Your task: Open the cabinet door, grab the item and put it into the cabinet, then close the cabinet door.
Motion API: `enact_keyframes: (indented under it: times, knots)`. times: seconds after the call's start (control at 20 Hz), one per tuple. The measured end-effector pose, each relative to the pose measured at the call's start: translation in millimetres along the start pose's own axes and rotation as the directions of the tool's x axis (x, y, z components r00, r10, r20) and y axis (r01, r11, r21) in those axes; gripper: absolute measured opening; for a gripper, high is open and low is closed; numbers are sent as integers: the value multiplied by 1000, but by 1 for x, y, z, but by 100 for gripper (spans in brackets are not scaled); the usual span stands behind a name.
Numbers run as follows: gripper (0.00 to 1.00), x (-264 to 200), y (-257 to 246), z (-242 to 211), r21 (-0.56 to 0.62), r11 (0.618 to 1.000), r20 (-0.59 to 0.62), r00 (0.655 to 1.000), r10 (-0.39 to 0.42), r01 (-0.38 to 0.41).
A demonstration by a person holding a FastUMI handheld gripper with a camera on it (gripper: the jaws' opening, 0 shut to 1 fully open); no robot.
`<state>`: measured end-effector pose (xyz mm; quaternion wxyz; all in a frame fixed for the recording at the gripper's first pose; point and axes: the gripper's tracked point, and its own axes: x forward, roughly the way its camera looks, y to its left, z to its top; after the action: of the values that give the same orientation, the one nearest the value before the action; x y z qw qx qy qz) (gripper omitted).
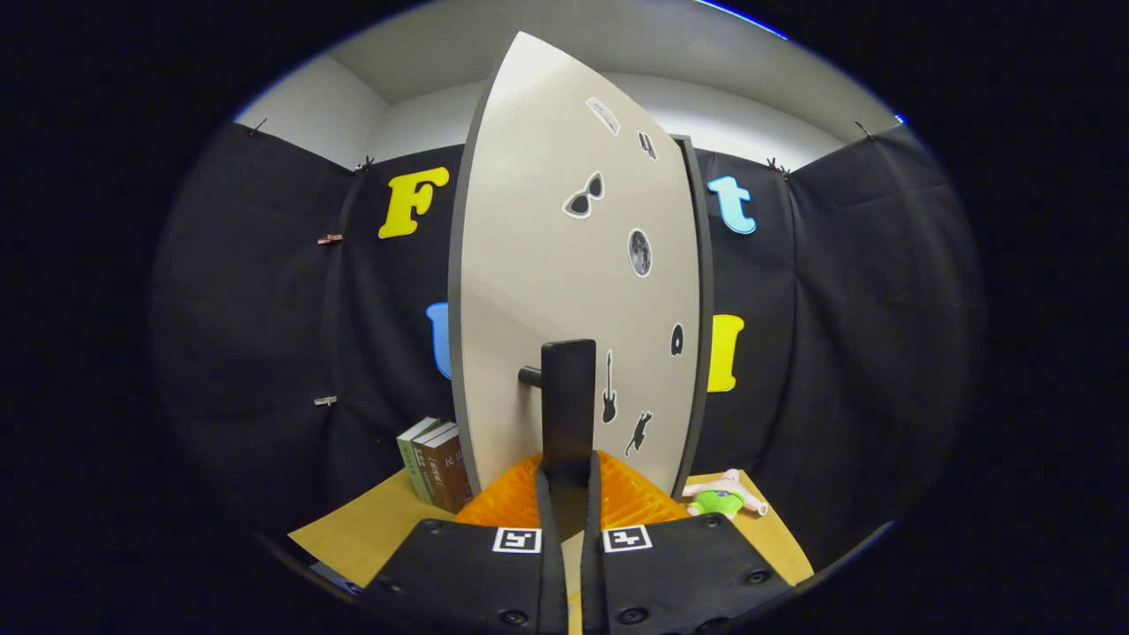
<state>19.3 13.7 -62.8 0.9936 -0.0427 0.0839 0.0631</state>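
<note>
Handheld gripper [566,481] with two orange ribbed fingers [503,504], black rubbery inner edging along each, two broad black body plates behind them, a square black-and-white marker tag on each plate (mirrored pair), round dark screws near the plate corners

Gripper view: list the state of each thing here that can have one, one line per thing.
gripper: shut on the door handle, both fingers pressing its black bar.
door handle: upright, clamped between the fingers.
cabinet door: swung partly open, its edge turned toward the camera.
books: standing upright beside the door.
plush toy: lying on the table, untouched.
table: carrying the books and the toy.
</note>
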Motion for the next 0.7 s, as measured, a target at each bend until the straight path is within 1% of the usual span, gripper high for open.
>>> enact_keyframes:
  times: [0.1, 0.25, 0.45, 0.7]
  knots:
    - [10, -6, -8, -1, -30, 999, -15, 1000, 22, -22]
    - [10, -10, -16, -1, -11, 999, -14, 999, 51, -51]
    - [10, -11, -27, 0, -26, 997, -5, 998, 70, -70]
    - [10, -15, -34, 0, -6, 994, -4, 994, 113, -113]
